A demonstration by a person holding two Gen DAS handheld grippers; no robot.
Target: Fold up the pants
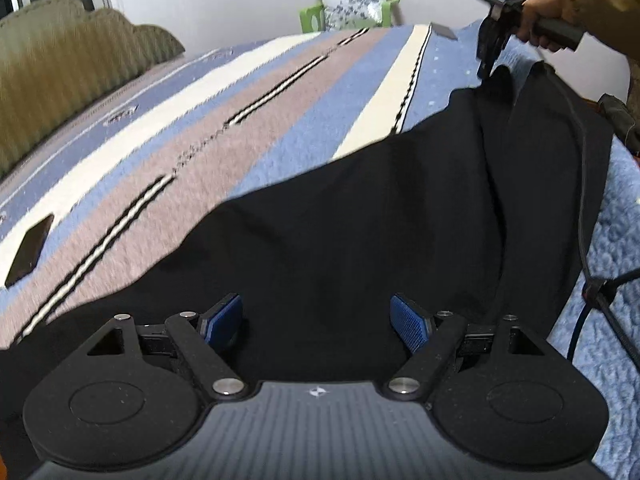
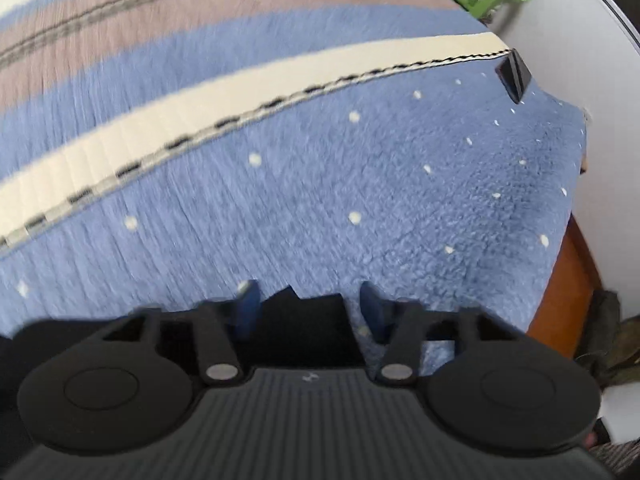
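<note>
black pants spread on the striped blanket

the black pants are laid flat on a blue, cream and mauve striped blanket. the left gripper is held released just above the near cloth, nothing pinched. at the far corner, the right gripper is seen with its jaws apart, a peak of black cloth between them, not pressed.
</note>
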